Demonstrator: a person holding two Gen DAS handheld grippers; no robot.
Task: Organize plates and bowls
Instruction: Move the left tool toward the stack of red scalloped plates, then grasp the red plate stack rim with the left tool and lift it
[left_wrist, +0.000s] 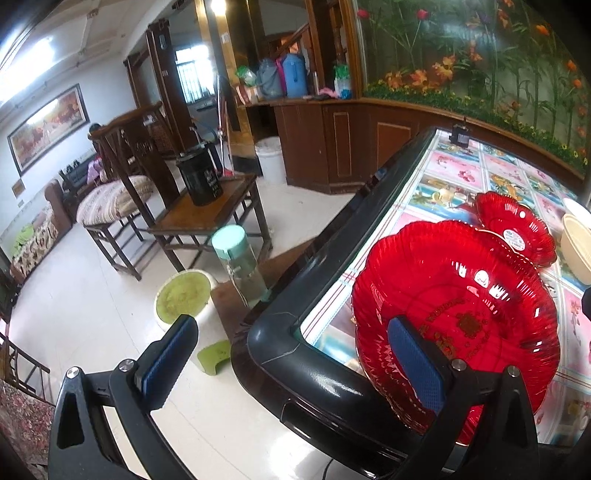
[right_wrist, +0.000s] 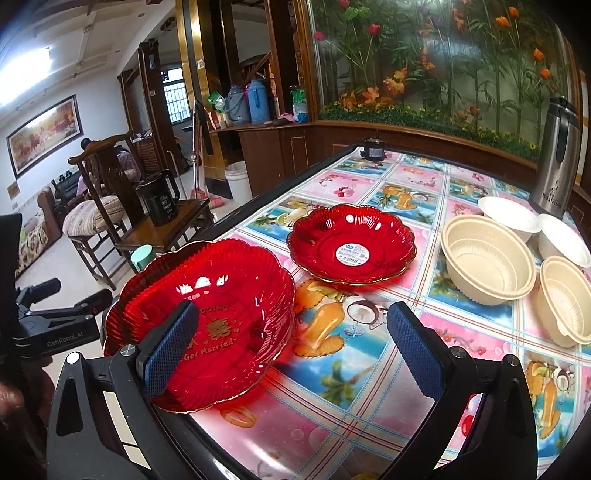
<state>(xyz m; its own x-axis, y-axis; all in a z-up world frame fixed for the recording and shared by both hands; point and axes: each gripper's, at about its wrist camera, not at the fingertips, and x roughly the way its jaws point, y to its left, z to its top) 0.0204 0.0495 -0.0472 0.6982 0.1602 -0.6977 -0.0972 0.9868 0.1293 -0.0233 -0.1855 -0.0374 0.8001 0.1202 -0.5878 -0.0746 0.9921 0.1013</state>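
A stack of large red plates (right_wrist: 207, 325) with gold lettering sits at the table's near left corner; it also shows in the left wrist view (left_wrist: 461, 317). A smaller red plate (right_wrist: 351, 247) with a white sticker lies behind it, also in the left wrist view (left_wrist: 517, 229). Two cream bowls (right_wrist: 487, 258) (right_wrist: 569, 299) and two white bowls (right_wrist: 509, 214) (right_wrist: 565, 238) stand at the right. My left gripper (left_wrist: 291, 365) is open, over the table's corner edge, its right finger over the large plates. My right gripper (right_wrist: 291, 350) is open, above the large plates' right rim.
The table (right_wrist: 369, 369) has a fruit-print cover and a black padded edge (left_wrist: 314, 369). A steel flask (right_wrist: 557, 155) stands at the far right. A small black device (right_wrist: 373, 149) sits at the far edge. Left of the table are a bottle (left_wrist: 240, 266), a green-filled bowl (left_wrist: 184, 295) and a wooden chair (left_wrist: 125, 177).
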